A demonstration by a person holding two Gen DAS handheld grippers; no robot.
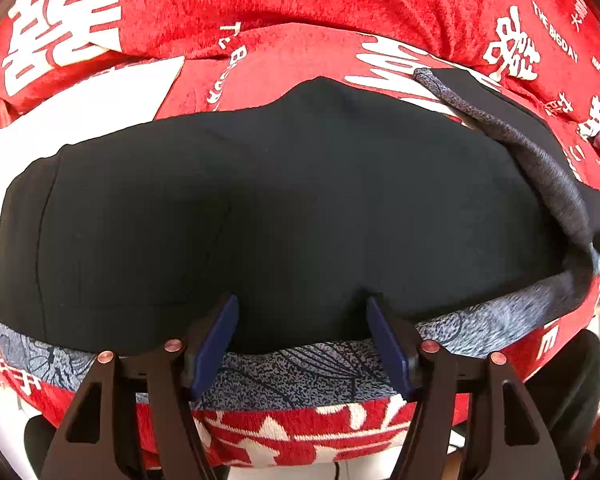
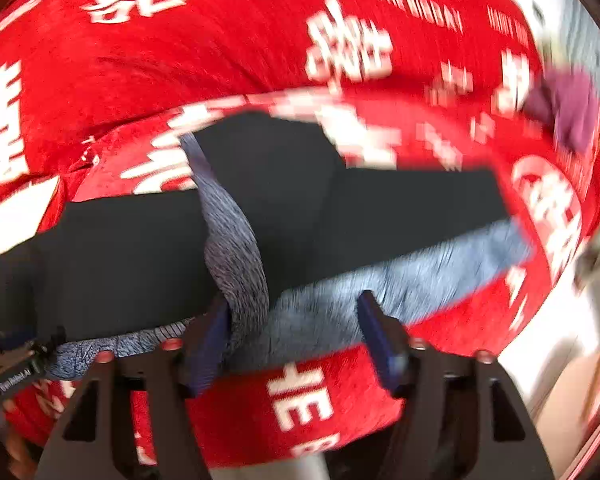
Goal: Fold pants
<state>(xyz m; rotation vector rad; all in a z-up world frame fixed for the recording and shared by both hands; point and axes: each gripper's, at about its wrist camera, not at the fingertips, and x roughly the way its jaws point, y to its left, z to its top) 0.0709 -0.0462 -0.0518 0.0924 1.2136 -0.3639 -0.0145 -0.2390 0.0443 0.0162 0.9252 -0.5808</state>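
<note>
Pants (image 1: pixel 284 208) lie flattened on the red blanket (image 1: pixel 300 0), dark cloth just ahead of the left gripper (image 1: pixel 302 320), jaws apart around a bulge. Right gripper (image 2: pixel 292 320), jaws apart, grey waistband (image 2: pixel 236 256) beside one pad; pinch both layers squarely before folding

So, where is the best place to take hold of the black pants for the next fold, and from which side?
Probably the near edge of the pants, where the grey patterned band runs. That edge lies flat on the red blanket facing the open left gripper, so come from the near side, low, with one finger slipped under the band.
</note>
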